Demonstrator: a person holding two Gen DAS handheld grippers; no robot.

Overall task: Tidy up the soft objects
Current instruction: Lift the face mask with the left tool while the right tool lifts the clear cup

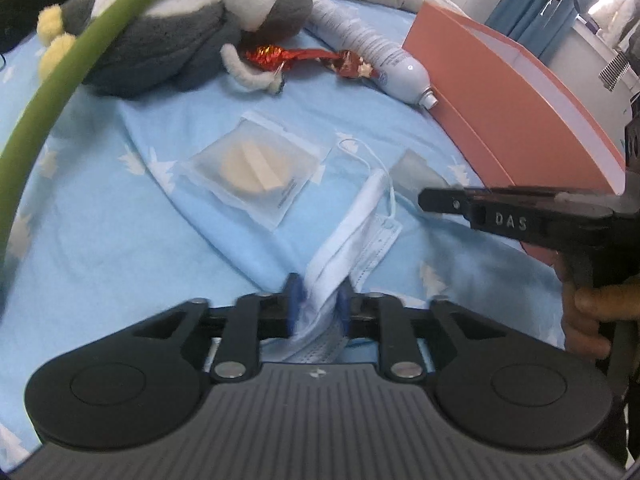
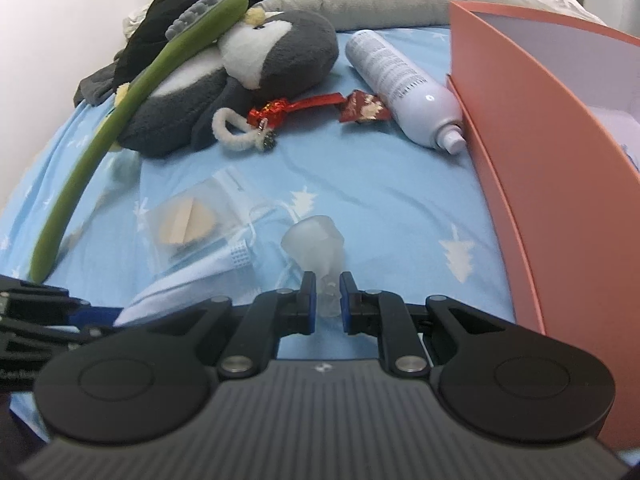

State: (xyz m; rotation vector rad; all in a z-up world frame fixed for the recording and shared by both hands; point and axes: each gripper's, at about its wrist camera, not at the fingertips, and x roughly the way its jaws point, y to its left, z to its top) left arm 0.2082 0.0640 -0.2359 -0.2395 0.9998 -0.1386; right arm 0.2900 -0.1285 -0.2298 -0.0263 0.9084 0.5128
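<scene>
A white and pale-blue face mask (image 1: 352, 232) hangs crumpled from my left gripper (image 1: 318, 302), whose blue pads are shut on its lower end above the blue bed sheet (image 1: 120, 240). In the right wrist view the mask (image 2: 180, 284) shows at lower left beside the left gripper (image 2: 80, 316). My right gripper (image 2: 328, 294) is shut on the narrow stem of a translucent soft cap (image 2: 314, 236). In the left wrist view the right gripper (image 1: 426, 200) reaches in from the right with the cap (image 1: 414, 170) at its tip. A grey and white penguin plush (image 2: 272, 48) lies at the back.
An open orange box (image 2: 540, 140) stands along the right, with a white spray bottle (image 2: 400, 80) lying against it. Red candy wrappers (image 2: 320, 104), a bagged beige puff (image 2: 188, 228) and a long green brush (image 2: 120, 120) lie on the sheet. Dark clothes and a grey quilt are behind.
</scene>
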